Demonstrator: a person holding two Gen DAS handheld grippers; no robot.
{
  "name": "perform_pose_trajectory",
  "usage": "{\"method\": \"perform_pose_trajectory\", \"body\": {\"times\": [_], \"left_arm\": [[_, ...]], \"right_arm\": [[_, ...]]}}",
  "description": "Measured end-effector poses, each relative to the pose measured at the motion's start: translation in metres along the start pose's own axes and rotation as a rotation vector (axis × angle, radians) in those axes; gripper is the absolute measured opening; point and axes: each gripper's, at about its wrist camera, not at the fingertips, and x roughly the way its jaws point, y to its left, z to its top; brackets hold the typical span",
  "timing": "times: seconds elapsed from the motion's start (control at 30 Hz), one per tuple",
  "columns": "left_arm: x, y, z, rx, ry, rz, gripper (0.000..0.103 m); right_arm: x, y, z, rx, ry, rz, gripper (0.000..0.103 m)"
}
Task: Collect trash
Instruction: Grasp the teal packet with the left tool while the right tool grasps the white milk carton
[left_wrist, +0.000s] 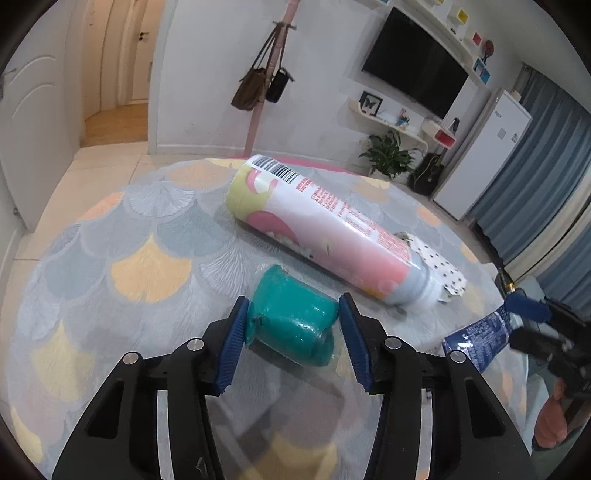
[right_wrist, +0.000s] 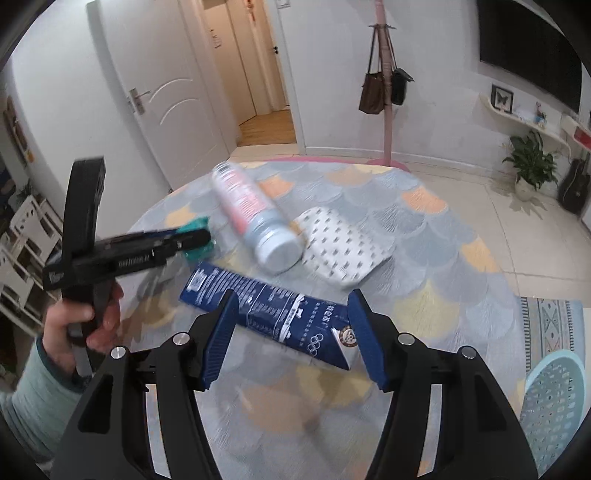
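Note:
A crumpled teal cup (left_wrist: 291, 325) lies on its side on the round table (left_wrist: 147, 258), and my left gripper (left_wrist: 293, 301) is shut on it, both blue pads against its sides. My right gripper (right_wrist: 294, 295) is shut on a dark blue carton (right_wrist: 266, 306) that lies slantwise between its pads. In the left wrist view this right gripper (left_wrist: 524, 314) holds the carton (left_wrist: 476, 339) by one end at the table's right edge. In the right wrist view the left gripper (right_wrist: 195, 236) reaches over the teal cup (right_wrist: 197, 223). A hand (right_wrist: 70, 321) holds it.
A tall pink and white bottle (left_wrist: 325, 225) lies on its side behind the cup, beside a white spotted wrapper (right_wrist: 343, 247). A pale blue perforated basket (right_wrist: 554, 406) stands on the floor at the right. A pink coat stand (right_wrist: 388, 110) with bags is beyond the table.

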Motion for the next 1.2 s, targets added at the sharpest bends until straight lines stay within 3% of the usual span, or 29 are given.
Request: {"method": "perform_pose_trajectory", "body": {"times": [0.37,0.5,0.6,0.73,0.8,0.83,0.93,1.03,1.2], "left_arm": [[-0.046,0.022,-0.047,-0.066,-0.097,0.036,0.048],[-0.061,0.03,-0.054,-0.094,-0.15,0.038,0.048],[-0.065,0.035,-0.055,-0.107,-0.178,0.018,0.048],[-0.066,0.035,-0.056,-0.094,-0.196,0.0,0.048],[-0.066,0.036,-0.057,-0.095,-0.193,-0.011,0.048],[-0.066,0.038,-0.057,-0.101,-0.193,-0.017,0.048],[-0.064,0.045,-0.058,-0.129,-0.191,-0.035,0.048],[-0.063,0.05,-0.058,-0.153,-0.189,-0.052,0.048],[-0.062,0.051,-0.056,-0.151,-0.187,-0.061,0.048]], "right_arm": [[-0.033,0.041,-0.044,-0.001,-0.037,0.053,0.058],[-0.032,0.06,-0.062,-0.001,0.022,0.151,0.058],[-0.031,0.072,-0.075,-0.036,0.034,0.148,0.058],[-0.034,0.062,-0.066,-0.014,-0.001,0.115,0.059],[-0.03,0.05,-0.056,0.018,-0.024,0.09,0.068],[-0.022,0.041,-0.049,0.042,-0.02,0.061,0.07],[0.0,0.022,-0.041,0.103,0.038,0.09,0.071],[0.004,0.017,-0.047,0.126,0.075,0.13,0.071],[-0.016,0.04,-0.075,0.038,0.102,0.129,0.071]]}}
